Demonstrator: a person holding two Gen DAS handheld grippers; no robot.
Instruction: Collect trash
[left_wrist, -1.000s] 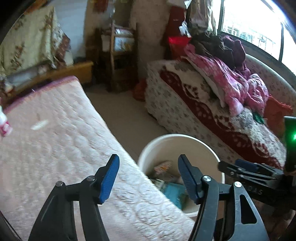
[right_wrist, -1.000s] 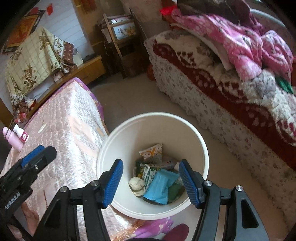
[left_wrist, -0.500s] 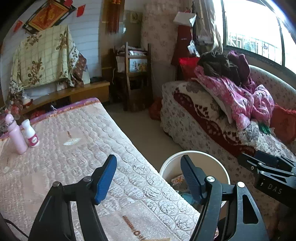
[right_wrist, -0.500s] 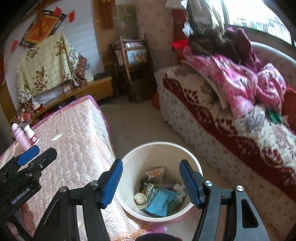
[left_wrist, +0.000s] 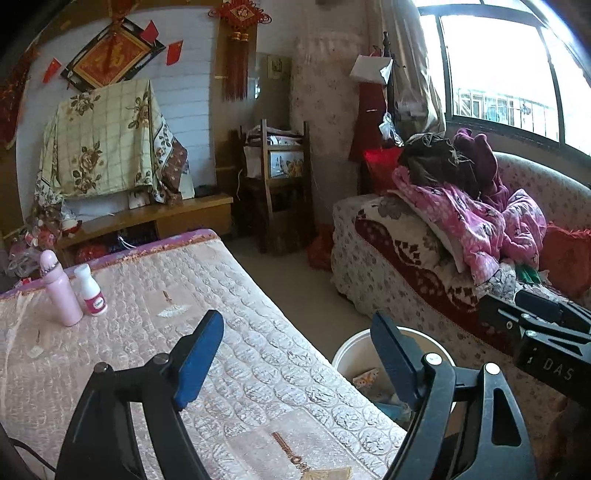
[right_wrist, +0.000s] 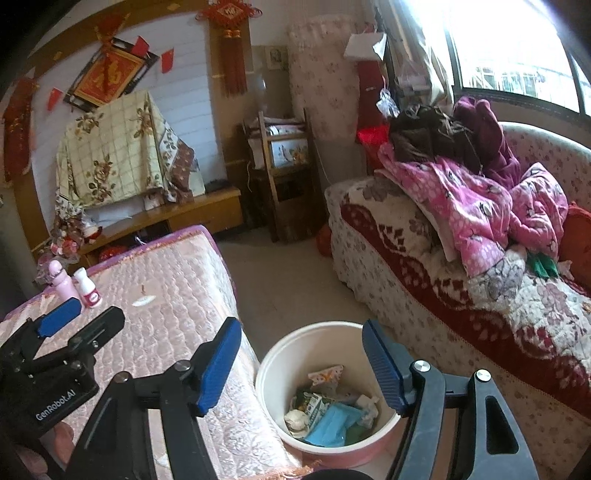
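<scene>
A white bin (right_wrist: 280, 362) stands on the floor between the pink quilted table and the sofa; it holds several wrappers and a blue packet (right_wrist: 332, 424). It also shows in the left wrist view (left_wrist: 351, 354), partly hidden by my finger. My right gripper (right_wrist: 301, 369) is open and empty, raised above the bin. My left gripper (left_wrist: 297, 362) is open and empty above the table's edge. A small white scrap (left_wrist: 171, 312) lies on the table; it also shows in the right wrist view (right_wrist: 142, 301).
A pink bottle (left_wrist: 61, 290) and a small white bottle (left_wrist: 90, 291) stand at the far left of the quilted table (left_wrist: 258, 369). A sofa (right_wrist: 461, 306) piled with pink clothes fills the right. A wooden chair (left_wrist: 280, 192) and low cabinet stand at the back.
Both grippers have risen and pulled back from the bin. The bin now looks smaller and lower in both views, and the bottles on the table have come into sight.
</scene>
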